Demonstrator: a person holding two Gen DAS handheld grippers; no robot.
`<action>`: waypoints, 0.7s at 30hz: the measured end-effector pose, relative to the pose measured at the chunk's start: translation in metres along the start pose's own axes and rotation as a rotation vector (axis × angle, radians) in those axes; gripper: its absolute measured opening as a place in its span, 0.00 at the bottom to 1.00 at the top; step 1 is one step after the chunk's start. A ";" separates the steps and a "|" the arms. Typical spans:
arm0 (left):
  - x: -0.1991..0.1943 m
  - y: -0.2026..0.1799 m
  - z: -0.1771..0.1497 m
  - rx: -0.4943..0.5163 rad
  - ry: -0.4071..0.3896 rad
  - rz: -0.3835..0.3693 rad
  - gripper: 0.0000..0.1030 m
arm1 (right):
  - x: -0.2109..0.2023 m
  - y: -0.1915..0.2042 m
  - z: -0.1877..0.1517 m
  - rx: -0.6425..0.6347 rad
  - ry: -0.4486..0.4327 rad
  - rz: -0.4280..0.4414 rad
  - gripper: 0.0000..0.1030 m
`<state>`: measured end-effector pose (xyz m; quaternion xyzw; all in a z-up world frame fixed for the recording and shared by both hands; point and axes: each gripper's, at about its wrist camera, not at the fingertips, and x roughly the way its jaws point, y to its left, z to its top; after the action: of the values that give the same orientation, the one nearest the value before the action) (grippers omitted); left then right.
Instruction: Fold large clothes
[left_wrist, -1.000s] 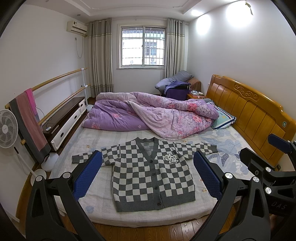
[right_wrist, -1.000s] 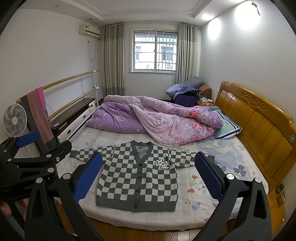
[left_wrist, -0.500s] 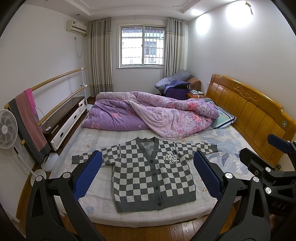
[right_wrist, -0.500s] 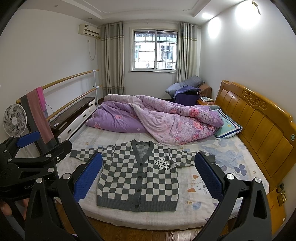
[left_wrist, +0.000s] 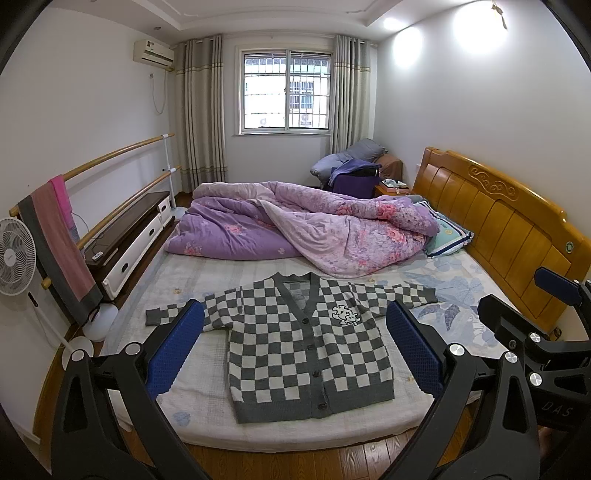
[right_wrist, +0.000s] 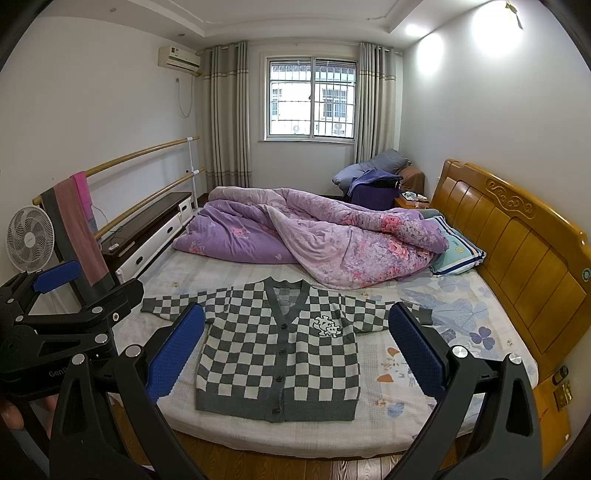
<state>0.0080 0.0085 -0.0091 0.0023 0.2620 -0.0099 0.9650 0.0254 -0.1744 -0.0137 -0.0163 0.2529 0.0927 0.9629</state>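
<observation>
"DAS" is showing lower right in the left view on the right gripper (left_wrist: 554, 373); both the left gripper (left_wrist: 295, 354) and it are gaping wide before the cardigan (left_wrist: 306, 347).

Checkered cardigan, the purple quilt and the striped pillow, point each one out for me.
checkered cardigan (left_wrist: 295, 354), left wrist view, on the buttoned front.
purple quilt (left_wrist: 314, 229), left wrist view, on the rumpled middle.
striped pillow (right_wrist: 458, 253), right wrist view, on the corner that sticks out from under the quilt.

Grey-white checkered cardigan (left_wrist: 306, 350) flat on bed, buttoned, sleeves spread, seemingly unfolded.
</observation>
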 end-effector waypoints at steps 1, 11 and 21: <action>-0.001 0.000 0.000 0.001 0.000 0.001 0.95 | 0.001 0.001 0.000 0.000 0.001 0.000 0.93; 0.000 0.000 0.000 -0.001 0.001 0.000 0.95 | 0.004 0.003 -0.001 -0.001 0.004 0.002 0.93; 0.020 -0.001 -0.017 -0.006 0.021 0.011 0.95 | 0.012 0.005 -0.004 -0.001 0.024 0.016 0.93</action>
<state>0.0162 0.0068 -0.0339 0.0012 0.2723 -0.0038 0.9622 0.0323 -0.1677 -0.0232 -0.0157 0.2646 0.1004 0.9590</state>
